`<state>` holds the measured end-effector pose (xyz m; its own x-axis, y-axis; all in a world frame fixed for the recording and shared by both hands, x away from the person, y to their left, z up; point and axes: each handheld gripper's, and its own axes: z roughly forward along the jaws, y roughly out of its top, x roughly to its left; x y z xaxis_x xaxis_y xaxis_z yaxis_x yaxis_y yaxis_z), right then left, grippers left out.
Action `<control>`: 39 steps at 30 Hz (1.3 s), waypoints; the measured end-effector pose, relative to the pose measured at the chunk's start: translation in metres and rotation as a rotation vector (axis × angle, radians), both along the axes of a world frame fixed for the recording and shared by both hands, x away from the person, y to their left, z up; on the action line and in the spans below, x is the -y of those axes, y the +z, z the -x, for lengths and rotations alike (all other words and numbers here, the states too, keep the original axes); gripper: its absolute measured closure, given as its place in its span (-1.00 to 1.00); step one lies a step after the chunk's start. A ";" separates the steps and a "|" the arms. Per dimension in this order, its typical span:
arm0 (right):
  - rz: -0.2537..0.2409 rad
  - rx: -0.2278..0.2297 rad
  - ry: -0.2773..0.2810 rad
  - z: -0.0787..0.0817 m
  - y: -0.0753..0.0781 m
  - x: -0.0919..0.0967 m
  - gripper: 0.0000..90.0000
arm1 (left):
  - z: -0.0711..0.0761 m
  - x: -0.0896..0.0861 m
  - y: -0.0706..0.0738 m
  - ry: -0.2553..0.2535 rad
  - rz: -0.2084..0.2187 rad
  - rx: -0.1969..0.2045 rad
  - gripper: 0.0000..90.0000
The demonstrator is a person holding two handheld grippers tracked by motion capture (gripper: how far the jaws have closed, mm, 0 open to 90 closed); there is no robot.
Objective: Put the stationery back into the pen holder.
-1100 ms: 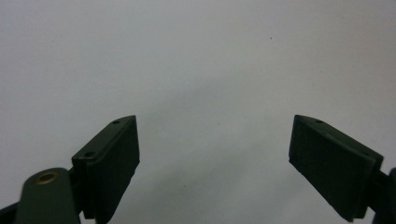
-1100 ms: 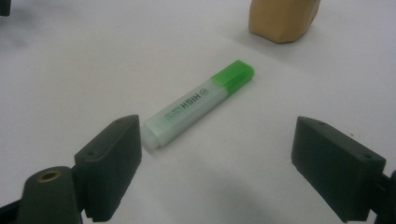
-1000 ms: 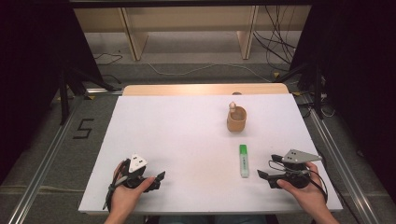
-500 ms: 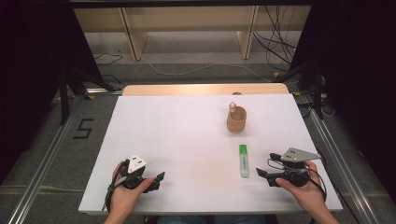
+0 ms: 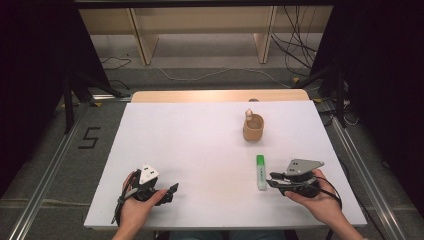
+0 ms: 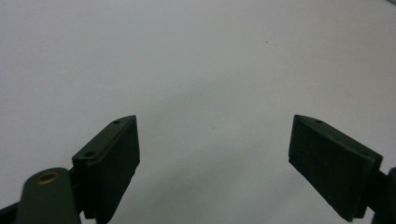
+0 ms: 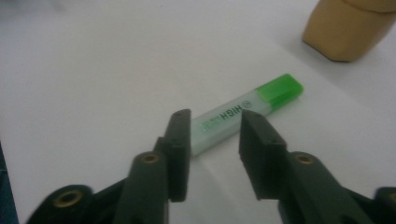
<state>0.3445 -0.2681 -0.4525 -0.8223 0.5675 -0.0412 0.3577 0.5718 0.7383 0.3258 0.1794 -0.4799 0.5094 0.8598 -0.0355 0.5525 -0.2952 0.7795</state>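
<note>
Narrowing on a green-capped highlighter (image 7: 238,116), the right claw (image 7: 212,154) has just been closing, its two black jaws now a slim gap apart with the pen's pale rear end lying between them, neither pad yet pressing on it. From the high view the highlighter (image 5: 260,171) lies flat on the white bench (image 5: 200,145) toward its near right side, the green cap pointing away from the person, with the right claw (image 5: 274,181) at its near end and a hand wrapped around the tool from below. A tan wooden cup (image 5: 253,128) stands upright farther back on the bench, well apart from the pen. Near the front left edge, the left claw (image 5: 172,190) rests low in the other hand, its jaws spread wide over bare white surface (image 6: 201,70), nothing between them.
</note>
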 end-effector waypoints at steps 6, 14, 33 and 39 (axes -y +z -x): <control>0.049 -0.085 0.033 -0.009 0.001 -0.027 1.00 | 0.003 0.001 0.001 0.012 0.002 0.006 -0.64; 0.149 -0.168 0.023 -0.027 -0.010 -0.054 1.00 | 0.002 0.000 0.000 0.008 -0.001 0.001 -0.64; 0.206 -0.234 0.002 -0.025 -0.010 -0.049 1.00 | 0.000 0.001 -0.001 -0.002 0.004 -0.003 -0.63; 0.248 -0.260 -0.043 -0.025 -0.008 -0.038 1.00 | 0.000 0.002 -0.001 -0.006 0.001 0.000 -0.63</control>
<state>0.3692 -0.2303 -0.4601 -0.7990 0.6008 0.0254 0.5427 0.7023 0.4608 0.3259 0.1778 -0.4806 0.5145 0.8567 -0.0364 0.5507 -0.2976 0.7799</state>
